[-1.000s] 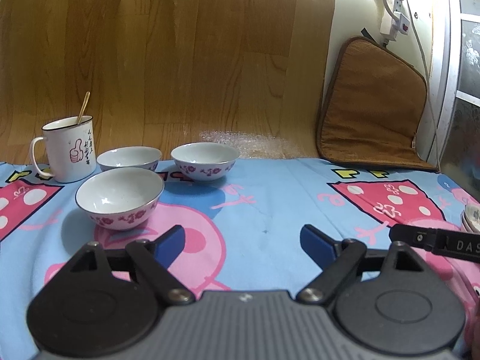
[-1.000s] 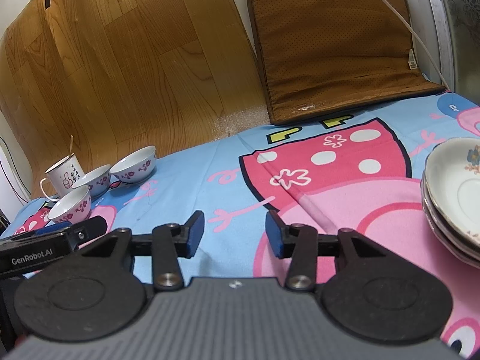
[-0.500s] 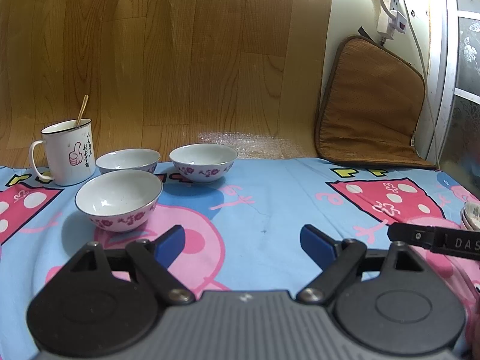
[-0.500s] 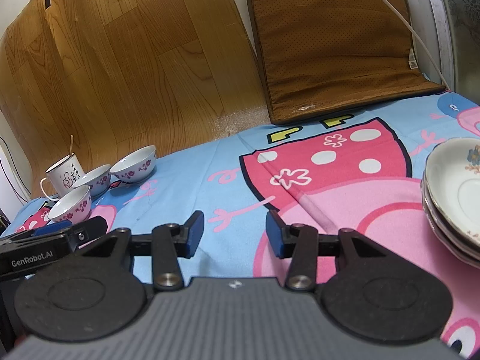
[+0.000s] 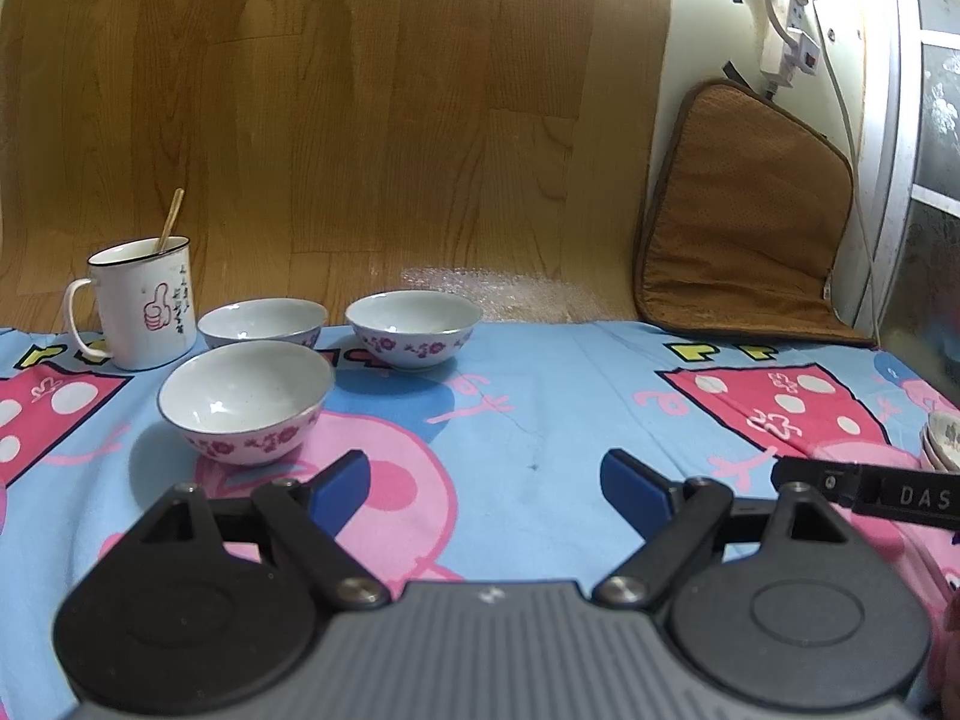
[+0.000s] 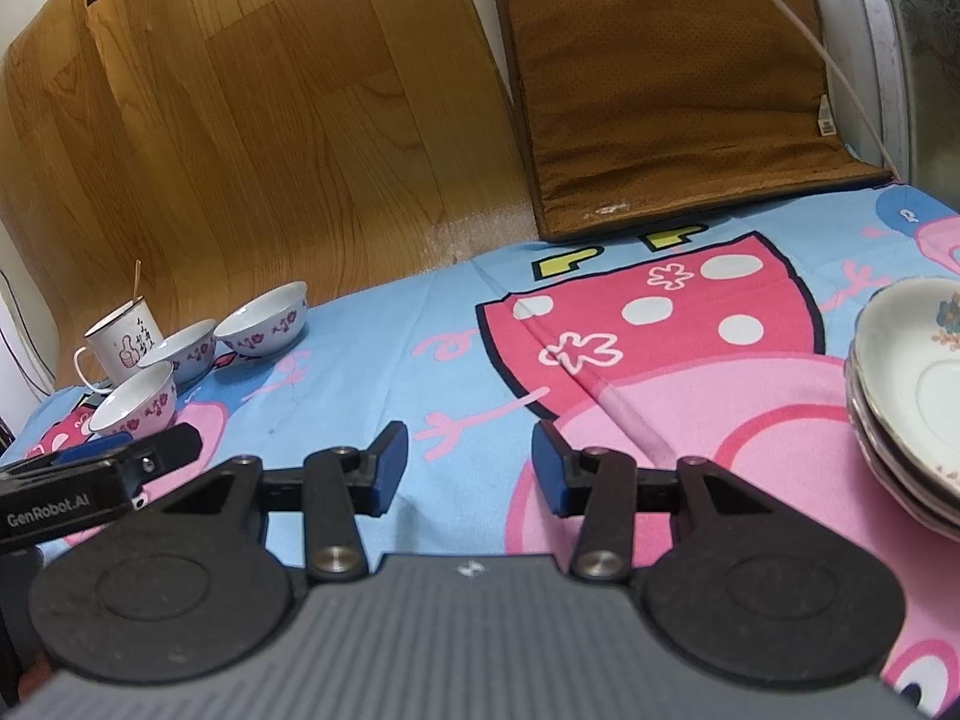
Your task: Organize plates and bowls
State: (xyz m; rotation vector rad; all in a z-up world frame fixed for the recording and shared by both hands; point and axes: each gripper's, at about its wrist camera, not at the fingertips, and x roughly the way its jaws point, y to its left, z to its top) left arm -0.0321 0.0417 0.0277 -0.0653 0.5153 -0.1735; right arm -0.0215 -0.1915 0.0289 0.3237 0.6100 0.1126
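Over at the far left stands a white mug [image 5: 141,304] with a thumbs-up printed on it and a thin stick [image 5: 168,221] leaning out of its mouth. Crowded just beside it are the three bowls: the nearest bowl [image 5: 245,399] at the front, the back bowl [image 5: 262,323] behind it and close against the mug, and the right-hand bowl [image 5: 414,329] a little apart. None is stacked in another. All sit on a cartoon-printed cloth [image 5: 540,408] that looks soft and slightly creased.

The left gripper [image 5: 485,485] hangs low over the cloth, near the front bowl, its blue fingers wide apart and holding nothing. Next along, the right gripper [image 6: 470,461] hovers over the pink middle of the cloth, fingers likewise spread and empty. At the far right edge lies the stack of plates [image 6: 900,396], well apart from the bowls; I count three, though the frame cuts them off and I wouldn't swear to it.

The trouble I'd watch for is on the left. The bowls are thin-rimmed and glossy, so a pinch on one lip could slip or tip it. They also stand so close that a reaching finger might knock the mug and its stick over. The cloth could bunch under a sliding bowl.
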